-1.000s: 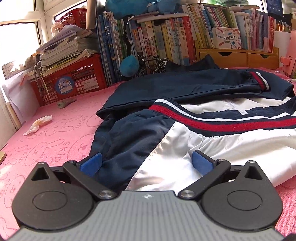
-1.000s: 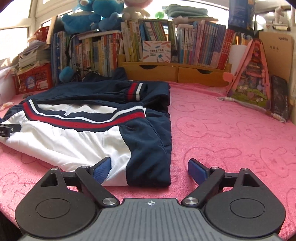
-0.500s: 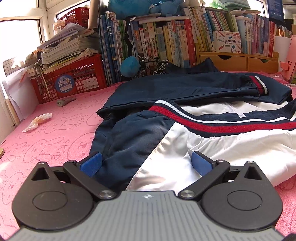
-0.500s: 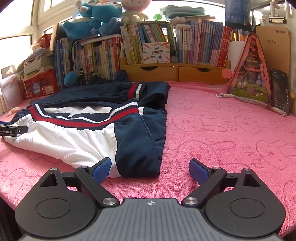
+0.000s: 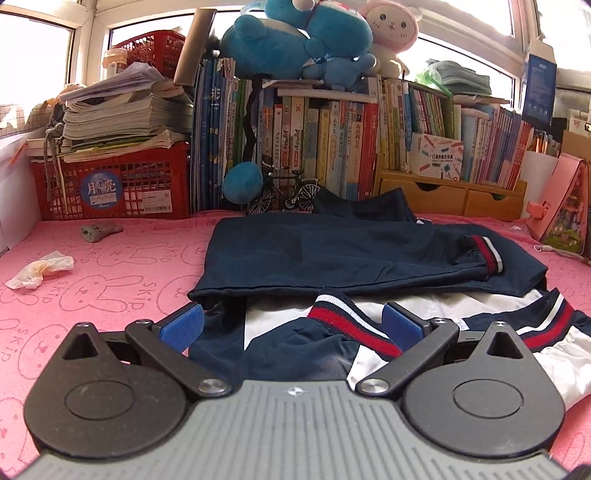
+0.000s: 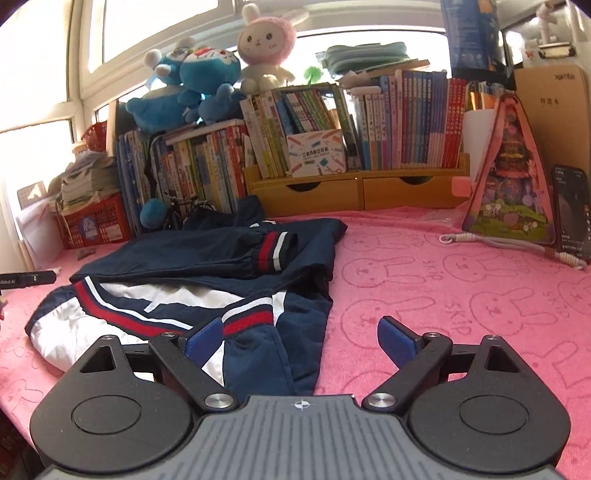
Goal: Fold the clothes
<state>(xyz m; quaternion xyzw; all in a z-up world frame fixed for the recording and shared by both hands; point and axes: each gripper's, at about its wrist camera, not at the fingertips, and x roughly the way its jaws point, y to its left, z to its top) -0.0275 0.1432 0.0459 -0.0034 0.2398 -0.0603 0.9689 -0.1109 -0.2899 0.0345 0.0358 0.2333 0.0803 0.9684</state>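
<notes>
A navy, white and red striped jacket [image 5: 332,258] lies partly folded on the pink bunny-print cloth [image 5: 110,280]. It also shows in the right wrist view [image 6: 207,273], with a sleeve folded across its top. My left gripper [image 5: 291,325] is open, its blue pads either side of the jacket's near left corner with the striped band. My right gripper [image 6: 295,339] is open over the jacket's near right corner; its left pad [image 6: 203,339] is above the fabric, its right pad above the cloth.
A red crate [image 5: 110,188] with stacked papers, a row of books [image 5: 332,140], plush toys [image 5: 303,33] and wooden drawers [image 6: 354,188] line the back. A crumpled tissue [image 5: 40,271] lies left. A pink bag [image 6: 509,184] and phone [image 6: 570,210] stand right.
Both grippers have risen and moved forward over the jacket's near edge. The views now look more level and show more of the shelf. Both stay open.
</notes>
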